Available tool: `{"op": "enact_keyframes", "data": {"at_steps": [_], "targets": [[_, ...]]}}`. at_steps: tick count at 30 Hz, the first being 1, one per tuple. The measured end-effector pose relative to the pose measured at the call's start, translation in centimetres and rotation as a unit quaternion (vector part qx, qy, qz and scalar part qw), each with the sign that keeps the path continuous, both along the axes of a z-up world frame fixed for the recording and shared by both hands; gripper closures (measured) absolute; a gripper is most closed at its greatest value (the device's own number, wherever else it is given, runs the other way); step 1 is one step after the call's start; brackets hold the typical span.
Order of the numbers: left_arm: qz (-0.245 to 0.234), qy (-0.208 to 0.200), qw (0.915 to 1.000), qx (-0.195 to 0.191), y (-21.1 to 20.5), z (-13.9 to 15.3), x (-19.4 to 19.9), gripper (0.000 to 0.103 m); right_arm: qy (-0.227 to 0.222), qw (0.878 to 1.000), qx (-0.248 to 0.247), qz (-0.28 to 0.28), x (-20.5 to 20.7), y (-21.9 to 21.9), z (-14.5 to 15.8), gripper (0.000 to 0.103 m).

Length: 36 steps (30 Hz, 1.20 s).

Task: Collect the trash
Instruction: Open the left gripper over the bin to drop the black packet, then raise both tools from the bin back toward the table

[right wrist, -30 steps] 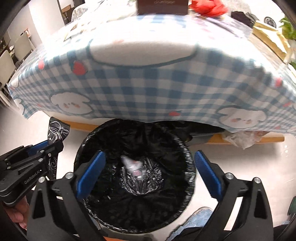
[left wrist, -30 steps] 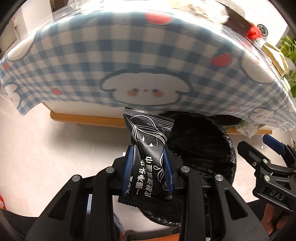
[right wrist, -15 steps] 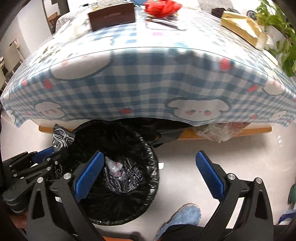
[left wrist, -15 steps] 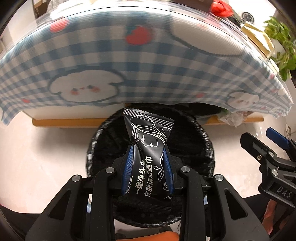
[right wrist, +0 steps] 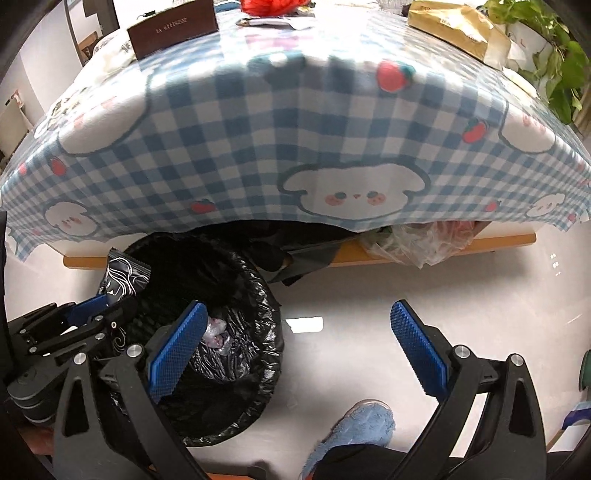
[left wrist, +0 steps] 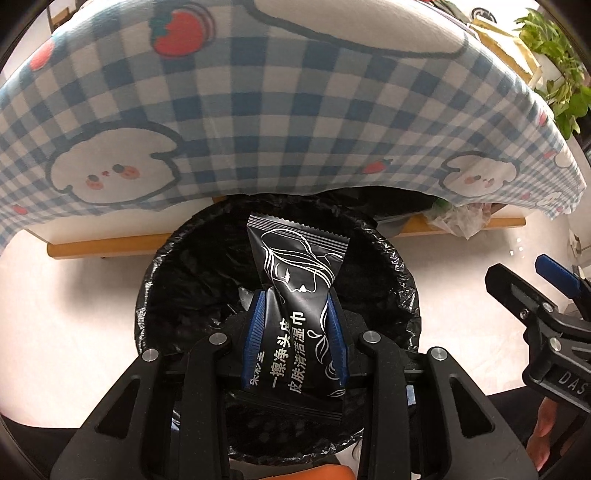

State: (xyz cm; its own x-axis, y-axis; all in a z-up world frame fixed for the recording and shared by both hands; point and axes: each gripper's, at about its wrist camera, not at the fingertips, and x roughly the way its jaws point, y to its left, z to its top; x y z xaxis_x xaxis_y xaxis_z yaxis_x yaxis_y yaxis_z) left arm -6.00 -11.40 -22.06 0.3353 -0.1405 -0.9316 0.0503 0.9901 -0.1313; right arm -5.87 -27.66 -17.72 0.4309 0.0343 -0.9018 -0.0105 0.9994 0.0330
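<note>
A black wet-wipe packet [left wrist: 299, 266] with white line art stands upright between the blue pads of my left gripper [left wrist: 294, 297]. The jaws are opening, and the pads still touch the packet's sides. Directly below it is the round bin lined with a black bag [left wrist: 147, 295]. In the right wrist view the bin [right wrist: 269, 306] sits at lower left with crumpled trash inside, and the left gripper [right wrist: 85, 317] holds the packet [right wrist: 125, 273] over its left rim. My right gripper [right wrist: 298, 308] is wide open and empty, over the bin's right rim and the pale floor.
A table under a blue checked cloth [right wrist: 258, 147] overhangs the bin's far side. A clear plastic bag [right wrist: 417, 243] lies under it by a wooden bar [right wrist: 498, 242]. A brown box [right wrist: 173, 29], a paper bag [right wrist: 454, 26] and a plant [right wrist: 561, 74] are on top. A blue slipper [right wrist: 354, 432] is near.
Both grippers have moved sideways. The bin has come under the packet in the left view, and has slid to the left in the right view. The right gripper stayed open.
</note>
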Motion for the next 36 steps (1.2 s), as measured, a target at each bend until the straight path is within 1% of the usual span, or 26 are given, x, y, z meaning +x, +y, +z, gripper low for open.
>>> {"op": "enact_keyframes", "data": {"at_steps": [3,6,8,10,11,13,14,16,21,26,30,36], "targets": [[0.003,-0.003,0.9999,0.01,-0.1,-0.2,-0.1,0.059,0.001,1.0,0.0,-0.002,0.0,-0.2,-0.2,0.007],[0.009,0.002,0.9999,0.011,0.2,-0.5,0.0,0.055,0.001,1.0,0.0,-0.003,0.1,-0.3,-0.4,0.007],[0.012,0.004,0.9998,0.013,0.4,-0.7,0.0,0.05,0.001,1.0,0.0,-0.002,0.1,-0.3,-0.4,0.007],[0.015,0.004,0.9998,0.012,0.7,-0.8,0.1,0.041,0.0,1.0,0.0,0.0,0.2,-0.2,-0.4,0.007],[0.018,0.001,0.9998,0.012,0.8,-0.7,0.1,0.039,-0.001,1.0,-0.001,0.002,0.2,-0.1,-0.4,0.007],[0.019,-0.005,0.9997,0.013,1.1,-0.2,0.0,0.031,-0.002,1.0,-0.003,0.003,0.2,0.1,-0.3,0.007],[0.02,-0.008,0.9997,0.013,1.4,0.1,0.0,0.029,-0.002,1.0,-0.003,0.004,0.3,0.2,-0.3,0.007],[0.022,-0.014,0.9996,0.013,1.8,0.8,-0.2,0.02,-0.003,1.0,-0.003,0.006,0.2,0.4,0.1,0.007],[0.03,-0.035,0.9989,0.006,3.5,3.4,-1.0,0.007,-0.016,1.0,-0.001,0.012,0.1,1.0,1.8,0.007],[0.041,-0.059,0.9973,0.013,5.3,6.5,-1.9,0.006,-0.035,0.999,0.005,0.022,0.1,2.1,4.1,0.007],[0.045,-0.068,0.9965,0.015,6.1,8.3,-2.2,0.006,-0.05,0.998,0.001,0.035,-0.1,3.0,6.2,0.007],[0.048,-0.078,0.9957,0.016,7.1,10.6,-2.3,0.006,-0.066,0.997,0.001,0.036,-0.7,3.1,8.8,0.007]]}}
